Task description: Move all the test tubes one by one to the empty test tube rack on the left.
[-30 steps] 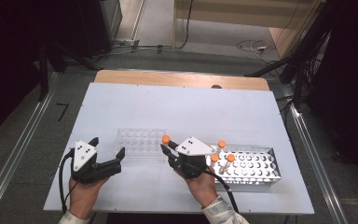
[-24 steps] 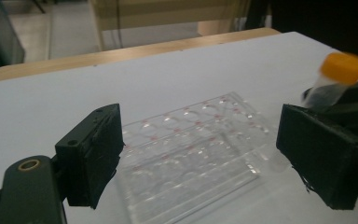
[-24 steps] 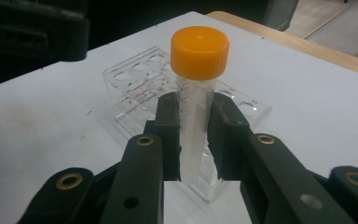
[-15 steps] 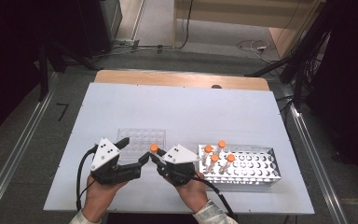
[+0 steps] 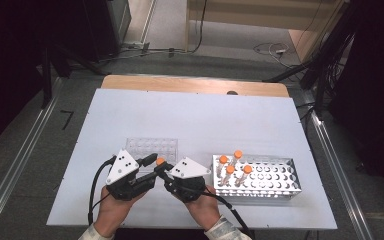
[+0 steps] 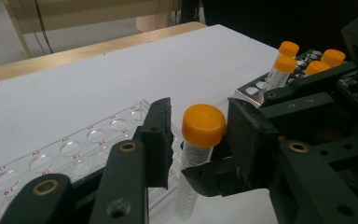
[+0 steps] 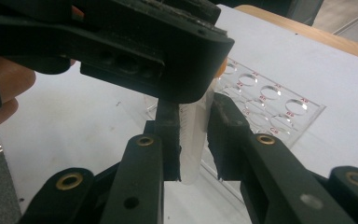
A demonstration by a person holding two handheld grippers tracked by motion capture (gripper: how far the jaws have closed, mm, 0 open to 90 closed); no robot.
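The right gripper (image 5: pixel 163 170) squeezes a clear tube (image 7: pixel 195 140) with an orange cap (image 6: pixel 203 123). The left gripper's (image 5: pixel 151 165) jaws have just been closing around the cap, a small gap showing. The metal rack (image 5: pixel 275 181) sits at three o'clock.

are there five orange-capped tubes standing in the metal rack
No, the high view shows four orange-capped tubes standing in the metal rack.
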